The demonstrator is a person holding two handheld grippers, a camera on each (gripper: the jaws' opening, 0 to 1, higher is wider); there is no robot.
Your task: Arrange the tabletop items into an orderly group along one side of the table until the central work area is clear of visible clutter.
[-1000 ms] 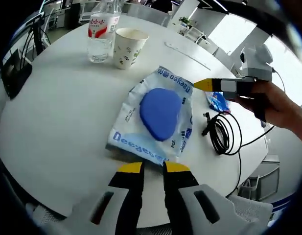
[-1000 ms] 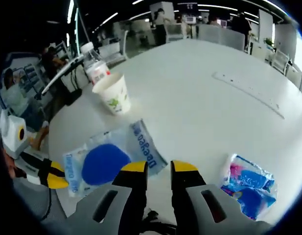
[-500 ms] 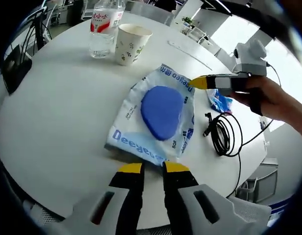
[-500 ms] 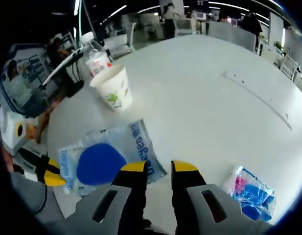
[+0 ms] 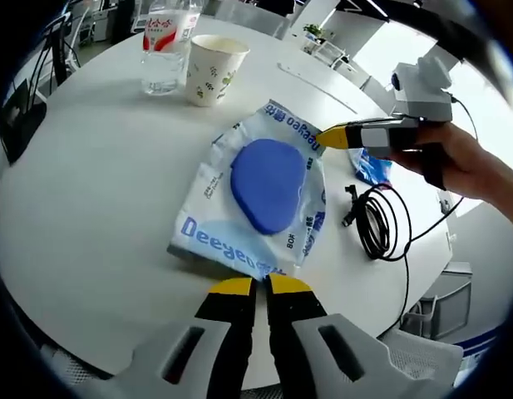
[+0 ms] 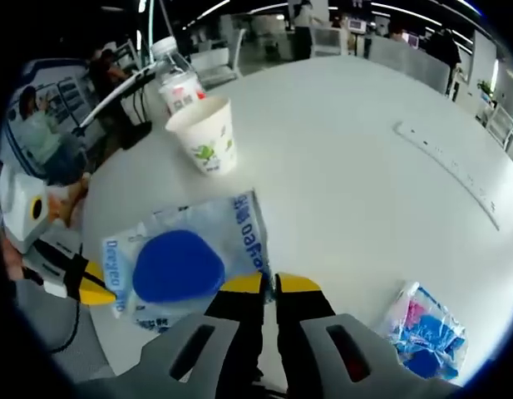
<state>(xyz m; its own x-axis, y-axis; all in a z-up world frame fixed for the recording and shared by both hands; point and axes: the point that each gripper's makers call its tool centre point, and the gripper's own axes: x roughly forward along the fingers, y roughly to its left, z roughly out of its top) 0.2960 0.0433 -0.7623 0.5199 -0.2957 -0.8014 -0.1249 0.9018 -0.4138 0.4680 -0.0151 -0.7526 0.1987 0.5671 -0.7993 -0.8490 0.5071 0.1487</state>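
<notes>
A wet-wipes pack (image 5: 264, 195) with a blue lid lies flat on the white round table (image 5: 90, 191). My left gripper (image 5: 261, 285) has its jaws drawn together on the pack's near edge. My right gripper (image 5: 323, 139) reaches in from the right, held by a hand (image 5: 460, 166), with its yellow tip on the pack's far corner. In the right gripper view the pack (image 6: 185, 266) lies just ahead, and my right gripper (image 6: 269, 283) is shut on its corner. The left gripper (image 6: 91, 291) sits at the pack's opposite edge.
A paper cup (image 5: 210, 75) and a water bottle (image 5: 160, 46) stand together at the far side, also the cup (image 6: 206, 133) and bottle (image 6: 180, 83). A coiled black cable (image 5: 377, 224) and a small blue packet (image 5: 368, 166) (image 6: 422, 332) lie right of the pack.
Both grippers' jaws have closed from a wide gap to nearly together, on opposite edges of the wipes pack. The right gripper has moved in to the pack's corner.
</notes>
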